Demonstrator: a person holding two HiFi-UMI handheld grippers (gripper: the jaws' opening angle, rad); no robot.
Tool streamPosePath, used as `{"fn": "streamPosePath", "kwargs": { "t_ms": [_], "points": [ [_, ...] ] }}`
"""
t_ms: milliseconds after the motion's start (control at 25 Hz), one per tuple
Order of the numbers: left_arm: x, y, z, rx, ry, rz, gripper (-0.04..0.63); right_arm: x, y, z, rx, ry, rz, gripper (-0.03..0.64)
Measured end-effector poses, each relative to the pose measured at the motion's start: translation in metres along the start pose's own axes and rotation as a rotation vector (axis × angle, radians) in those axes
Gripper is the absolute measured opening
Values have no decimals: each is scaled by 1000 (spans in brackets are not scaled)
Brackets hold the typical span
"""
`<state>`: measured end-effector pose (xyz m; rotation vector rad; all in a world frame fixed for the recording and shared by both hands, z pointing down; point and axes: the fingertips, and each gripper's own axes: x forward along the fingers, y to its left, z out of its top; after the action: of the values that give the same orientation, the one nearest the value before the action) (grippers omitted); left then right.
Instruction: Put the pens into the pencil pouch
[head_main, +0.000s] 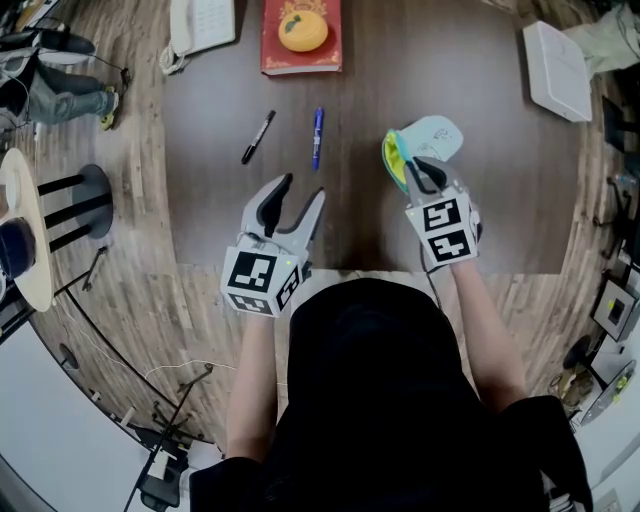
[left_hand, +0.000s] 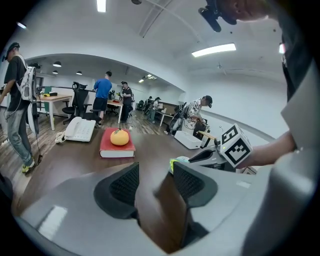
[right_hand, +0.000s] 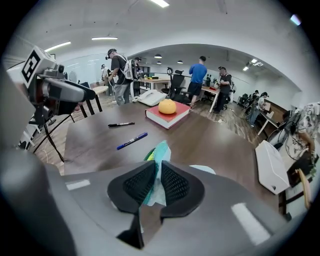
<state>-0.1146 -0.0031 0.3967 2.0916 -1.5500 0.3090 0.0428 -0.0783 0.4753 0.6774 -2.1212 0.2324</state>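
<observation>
The right gripper (head_main: 425, 170) pinches the pouch (head_main: 432, 135) and should hold it steady while the open left gripper (head_main: 304, 188) fetches the blue pen (head_main: 317, 137) at twelve o'clock.

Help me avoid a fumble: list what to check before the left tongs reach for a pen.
1. Right tongs clamped on the pencil pouch: ok.
2. Left tongs open, with nothing between them: ok.
3. Blue pen lying free on the table: ok.
4. Black marker lying apart from the blue pen, so either can be taken alone: ok.
5. Pouch mouth open wide enough to take a pen: cannot tell.
</observation>
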Motion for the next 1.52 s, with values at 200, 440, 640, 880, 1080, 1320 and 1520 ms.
{"fn": "streamPosePath", "kwargs": {
  "t_ms": [200, 440, 640, 880, 1080, 1320, 1520],
  "points": [
    [13, 13, -12, 66, 59, 3, 199, 3, -4, 2, 38, -6, -4, 48],
    [36, 24, -34, 97, 142, -18, 196, 2, -13, 2, 80, -6, -11, 49],
    [57, 42, -59, 62, 187, -17, 196, 1, -14, -1, 91, 2, -13, 49],
    [78, 49, -82, 41, 238, -30, 192, 1, -18, 1, 109, -1, -25, 49],
    [91, 53, -103, 35, 280, -36, 178, 0, -19, 4, 107, -8, -31, 49],
    [103, 57, -123, 48, 336, -29, 161, -1, -18, 5, 122, -12, -36, 49],
    [115, 60, -136, 45, 372, -22, 155, -1, -19, 3, 127, -14, -39, 49]
  ]
}}
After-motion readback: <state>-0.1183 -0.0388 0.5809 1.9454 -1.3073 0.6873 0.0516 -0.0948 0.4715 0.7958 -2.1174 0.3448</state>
